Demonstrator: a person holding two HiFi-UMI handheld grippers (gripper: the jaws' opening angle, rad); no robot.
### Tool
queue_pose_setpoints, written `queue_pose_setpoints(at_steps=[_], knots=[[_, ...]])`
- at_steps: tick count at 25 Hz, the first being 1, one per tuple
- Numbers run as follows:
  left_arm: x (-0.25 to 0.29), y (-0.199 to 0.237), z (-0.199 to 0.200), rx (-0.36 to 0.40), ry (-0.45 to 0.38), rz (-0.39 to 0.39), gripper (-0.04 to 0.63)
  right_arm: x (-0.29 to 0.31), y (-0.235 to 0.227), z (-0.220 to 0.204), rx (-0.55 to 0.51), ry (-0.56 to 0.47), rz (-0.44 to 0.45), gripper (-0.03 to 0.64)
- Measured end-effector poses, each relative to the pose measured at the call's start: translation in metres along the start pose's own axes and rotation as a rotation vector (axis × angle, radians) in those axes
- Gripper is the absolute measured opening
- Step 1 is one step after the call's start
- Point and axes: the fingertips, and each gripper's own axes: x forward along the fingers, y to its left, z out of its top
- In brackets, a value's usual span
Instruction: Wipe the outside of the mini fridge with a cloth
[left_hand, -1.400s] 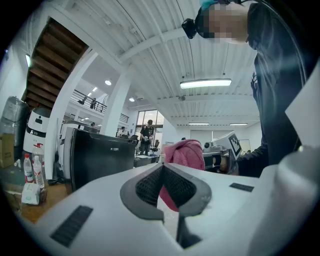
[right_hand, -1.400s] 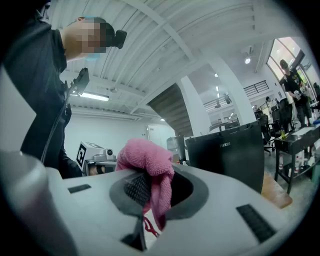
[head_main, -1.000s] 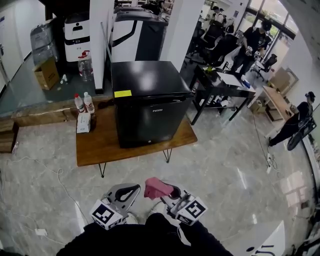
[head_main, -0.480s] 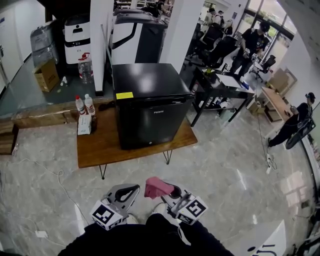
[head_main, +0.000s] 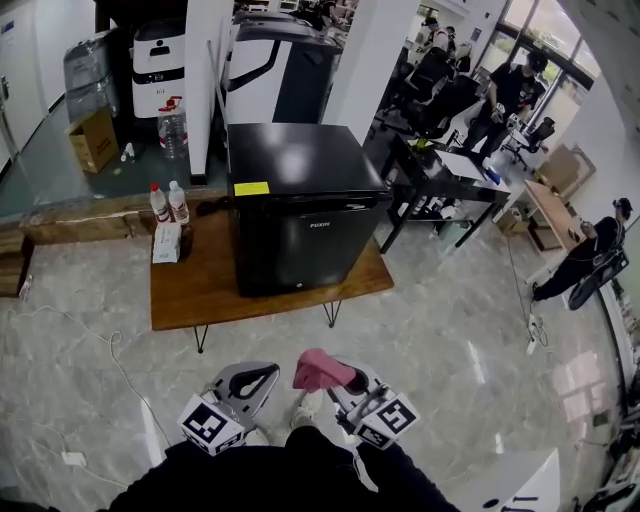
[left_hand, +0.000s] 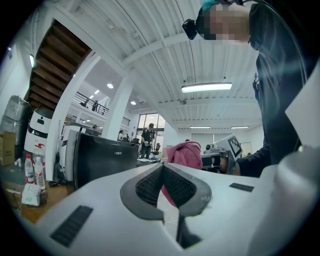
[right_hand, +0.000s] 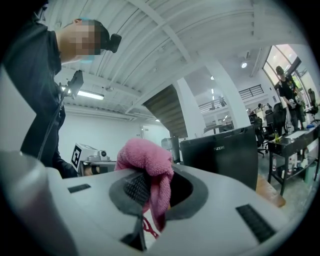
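A black mini fridge (head_main: 300, 205) stands on a low wooden table (head_main: 200, 290), its door facing me; it also shows in the left gripper view (left_hand: 100, 157) and the right gripper view (right_hand: 225, 155). My right gripper (head_main: 335, 378) is shut on a pink cloth (head_main: 320, 368), bunched at its jaws (right_hand: 147, 172), and is held near my body, well short of the fridge. My left gripper (head_main: 255, 380) hangs beside it with the jaws closed together and nothing between them (left_hand: 161, 182). The pink cloth (left_hand: 185, 152) shows beyond it.
Two bottles (head_main: 168, 203) and a small box (head_main: 166, 243) sit at the table's left end. A black desk (head_main: 445, 170) stands right of the fridge, with people further back (head_main: 505, 95). A cable (head_main: 100, 350) trails over the marble floor at left.
The head view has shifted slightly, so the fridge and table sit a touch closer and more central. Both grippers keep their pose, the cloth still held.
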Motion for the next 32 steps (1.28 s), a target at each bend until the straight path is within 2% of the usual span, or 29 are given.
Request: queue_pose_setpoints(at_steps=[11, 24, 27, 32], knots=[[0.045, 0.032, 0.008, 0.027, 0.010, 0.070, 0.006, 0.021, -0.058, 0.014, 0.007, -0.018, 0.044, 0.051], [0.125, 0.089, 0.015, 0.025, 0.028, 0.200, 0.005, 0.065, -0.156, 0.028, 0.012, -0.008, 0.125, 0.051], [0.149, 0.105, 0.027, 0.048, 0.020, 0.229, 0.006, 0.076, -0.182, 0.041, -0.031, -0.007, 0.142, 0.051], [0.180, 0.127, 0.067, 0.078, -0.021, 0.287, 0.005, 0.095, -0.206, 0.079, -0.163, -0.026, 0.201, 0.051]])
